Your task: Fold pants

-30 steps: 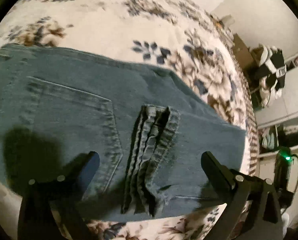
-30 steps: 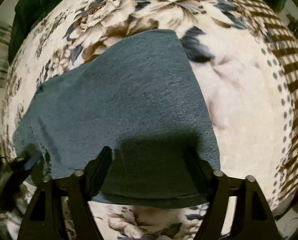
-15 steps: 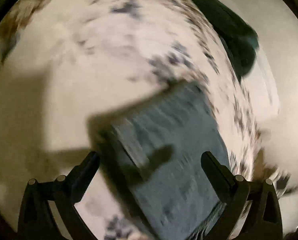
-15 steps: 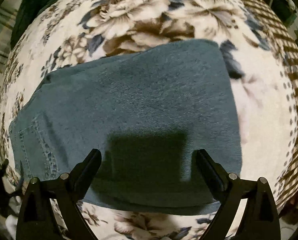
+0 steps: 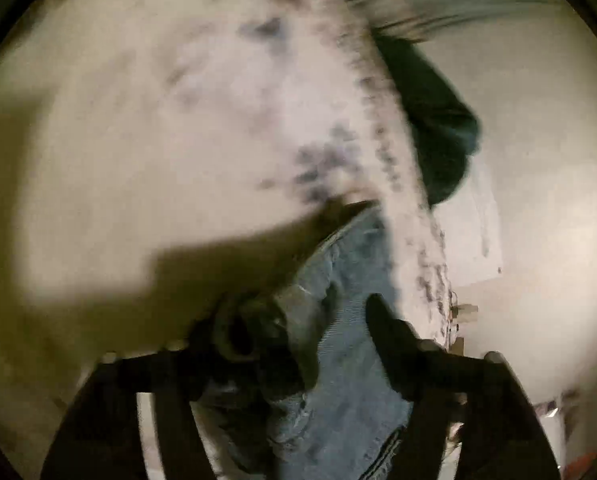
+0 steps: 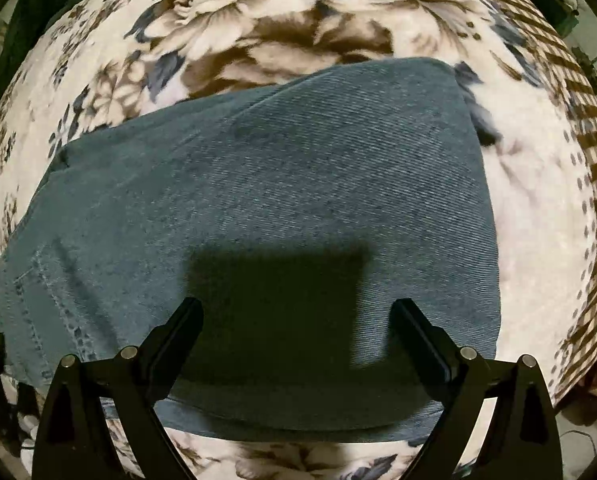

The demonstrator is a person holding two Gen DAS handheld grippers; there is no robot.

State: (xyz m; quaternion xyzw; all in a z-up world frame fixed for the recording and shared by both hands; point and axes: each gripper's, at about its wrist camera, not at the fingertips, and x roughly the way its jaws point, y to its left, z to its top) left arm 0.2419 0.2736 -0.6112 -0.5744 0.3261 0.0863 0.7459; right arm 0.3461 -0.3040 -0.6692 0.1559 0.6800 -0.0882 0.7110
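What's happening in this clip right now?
A person with a handheld gripper in each hand is folding a pair of jeans on a flowered blanket. The right gripper hangs open above the flat denim, touching nothing. The left wrist view is badly blurred: denim is bunched between the fingers of the left gripper, which appear closed in on it, though a firm grip can't be confirmed. A dark green cloth lies beyond the blanket.
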